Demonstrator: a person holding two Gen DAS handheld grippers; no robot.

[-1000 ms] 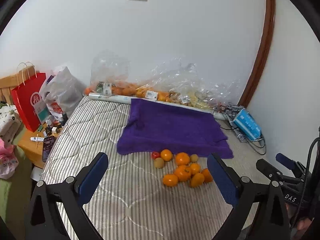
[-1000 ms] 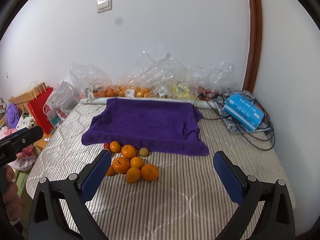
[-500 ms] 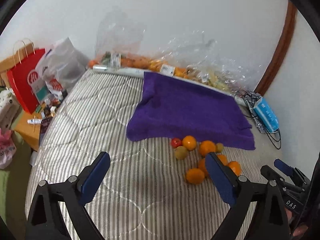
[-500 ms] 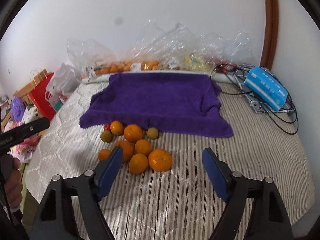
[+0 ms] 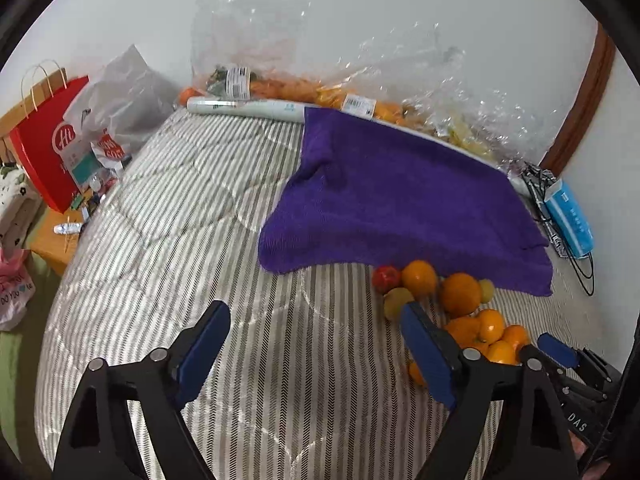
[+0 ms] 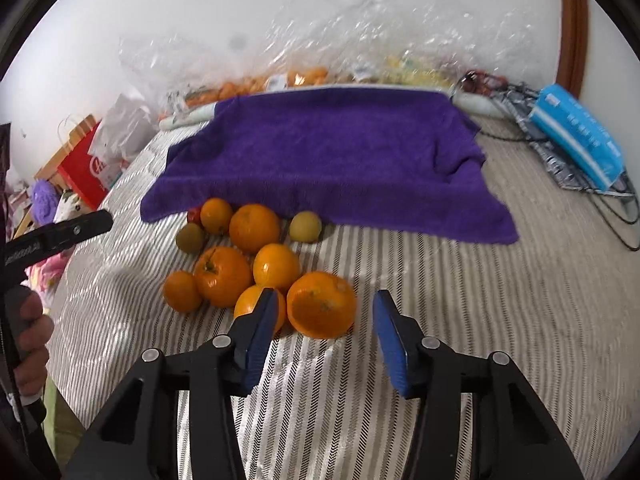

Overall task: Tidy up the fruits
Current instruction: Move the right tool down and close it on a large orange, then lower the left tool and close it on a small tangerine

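Note:
A heap of oranges [image 6: 276, 267] with two yellow-green fruits [image 6: 305, 227] and a red one [image 6: 195, 214] lies on the striped mattress [image 6: 480, 300] just in front of a purple towel [image 6: 332, 160]. My right gripper [image 6: 324, 332] is open, its fingers either side of the nearest big orange [image 6: 321, 305], not touching it. My left gripper [image 5: 316, 348] is open and empty over bare mattress, left of the heap [image 5: 460, 294]; its right finger [image 5: 424, 356] hides part of the heap. The towel [image 5: 400, 200] lies beyond.
Clear plastic bags of fruit [image 5: 360, 108] line the wall behind the towel. A blue box [image 6: 576, 136] and cables lie at the right. A red paper bag [image 5: 48, 144] and clutter stand off the mattress's left edge.
Both grippers have moved forward and down toward the fruit. The right gripper's jaws have narrowed and now straddle the nearest orange.

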